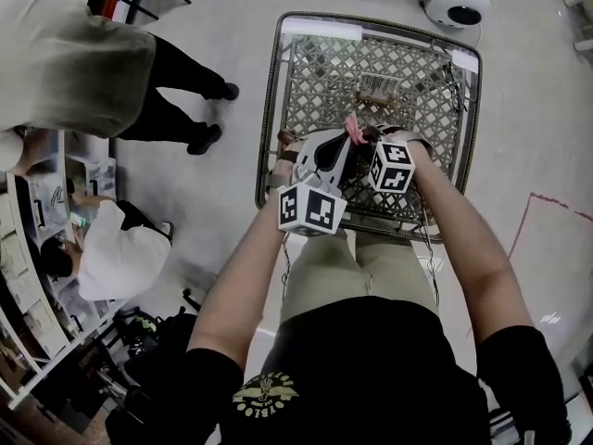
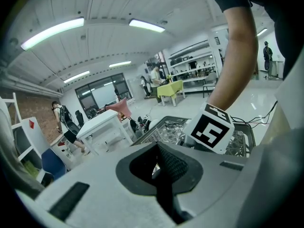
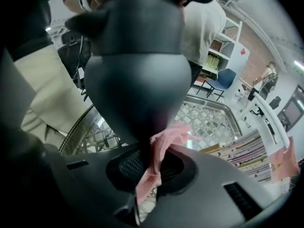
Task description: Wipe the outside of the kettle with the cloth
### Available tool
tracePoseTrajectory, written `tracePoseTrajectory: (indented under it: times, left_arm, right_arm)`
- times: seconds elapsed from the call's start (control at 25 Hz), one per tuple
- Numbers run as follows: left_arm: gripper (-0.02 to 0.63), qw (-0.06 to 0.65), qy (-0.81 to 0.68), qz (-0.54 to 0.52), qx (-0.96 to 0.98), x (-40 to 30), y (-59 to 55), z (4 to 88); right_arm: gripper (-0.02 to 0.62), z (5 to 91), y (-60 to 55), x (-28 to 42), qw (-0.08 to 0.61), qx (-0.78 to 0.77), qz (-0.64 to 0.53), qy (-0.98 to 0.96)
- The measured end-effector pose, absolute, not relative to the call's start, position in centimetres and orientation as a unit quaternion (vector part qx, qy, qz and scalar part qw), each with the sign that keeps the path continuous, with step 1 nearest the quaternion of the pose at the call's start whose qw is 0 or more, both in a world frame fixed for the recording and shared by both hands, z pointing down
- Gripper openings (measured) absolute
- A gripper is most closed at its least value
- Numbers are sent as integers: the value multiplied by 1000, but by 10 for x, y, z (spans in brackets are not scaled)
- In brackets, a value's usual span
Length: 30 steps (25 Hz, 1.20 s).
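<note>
**Item:** kettle [image 3: 137, 70], dark grey and round-bellied, with the spout turned to the upper left of the right gripper view. It is located over a wire basket [image 1: 371, 63], just ahead of the right gripper [image 3: 147, 175].

**Tool, right:** the jaws are clamped on a pink cloth [image 3: 164, 141]. Its free fold is laid against the kettle's lower belly.

**Tool, left:** the jaws of the left gripper [image 2: 159, 167] are drawn together. Nothing is plainly made out between them but a small glint.

**Step in hand (judged):** wiping of the belly.

**Handling advised:**
- The cloth is to be pinched firmly.
- It is to be pressed lightly, so that fabric and not the jaw tips meets the wall.
- It is to be drawn in overlapping strokes round the curve.
- The kettle is to be steadied against being pushed away.
- Spout and handle are to be covered afterwards.
</note>
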<state>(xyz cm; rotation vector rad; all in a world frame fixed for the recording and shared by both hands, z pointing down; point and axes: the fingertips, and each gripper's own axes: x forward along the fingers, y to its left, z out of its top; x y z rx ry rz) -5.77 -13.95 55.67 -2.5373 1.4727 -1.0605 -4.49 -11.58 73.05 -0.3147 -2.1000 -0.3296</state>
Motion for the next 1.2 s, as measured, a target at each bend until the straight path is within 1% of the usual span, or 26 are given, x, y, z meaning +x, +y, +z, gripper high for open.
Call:
tracePoseTrajectory:
  times: [0.2,0.36,0.52,0.8,1.2]
  left_arm:
    - [-3,10,470,-340,-814,-58,-140,557]
    - [-3,10,470,-341,-814,-60,-140,556]
    - [-3,9,467,-338,-817,-61,-141,556]
    - [-3,8,458,-336,-823,-59,-138,551]
    - [-3,-6,434,-325,-840,-59,-136,551]
  right_arm:
    - [37,747,-104,-36,489,-111,-103,-859]
    - [37,760,-67,-25,503,-129,-71,-852]
    - [37,763,-32,-30,501,-123,-35,-856]
    - [37,744,10,-52,474,-69,39,-877]
    - [37,727,29,-89,452,-29,69,-889]
